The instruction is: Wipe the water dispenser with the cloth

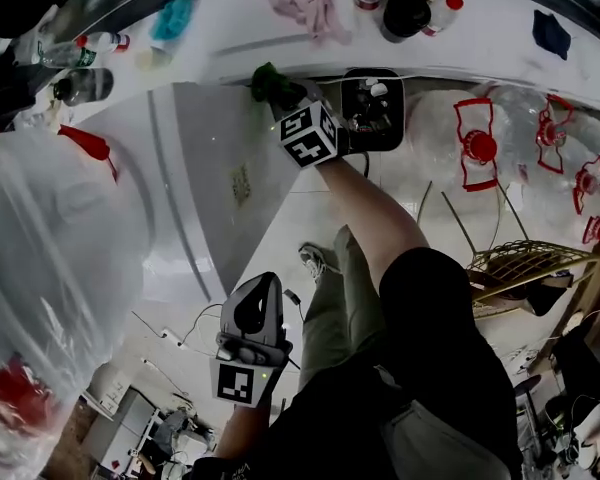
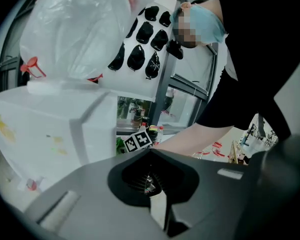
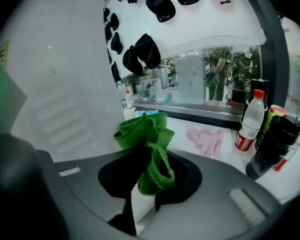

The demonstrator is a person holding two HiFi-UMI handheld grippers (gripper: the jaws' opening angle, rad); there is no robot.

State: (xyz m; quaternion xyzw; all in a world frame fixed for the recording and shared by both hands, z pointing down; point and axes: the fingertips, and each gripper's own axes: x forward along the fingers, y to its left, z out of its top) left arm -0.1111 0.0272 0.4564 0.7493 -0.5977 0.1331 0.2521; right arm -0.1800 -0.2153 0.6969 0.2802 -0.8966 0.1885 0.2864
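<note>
The right claw (image 3: 142,191) is clamped on the green cloth (image 3: 147,144), which bunches up out of its jaws. The cloth sits at the far edge of the water dispenser (image 1: 190,168) and its white side panel, just beside the worktop (image 1: 480,28), where a pink rag (image 1: 310,6) lies. The left claw (image 2: 157,199) hangs lower, well apart from the cloth, with its jaws together and nothing between them.

Legible text: we find none | red bottle label (image 3: 243,141): blurred | yellow sticker (image 1: 241,183) on water dispenser (image 1: 195,168): too small
</note>
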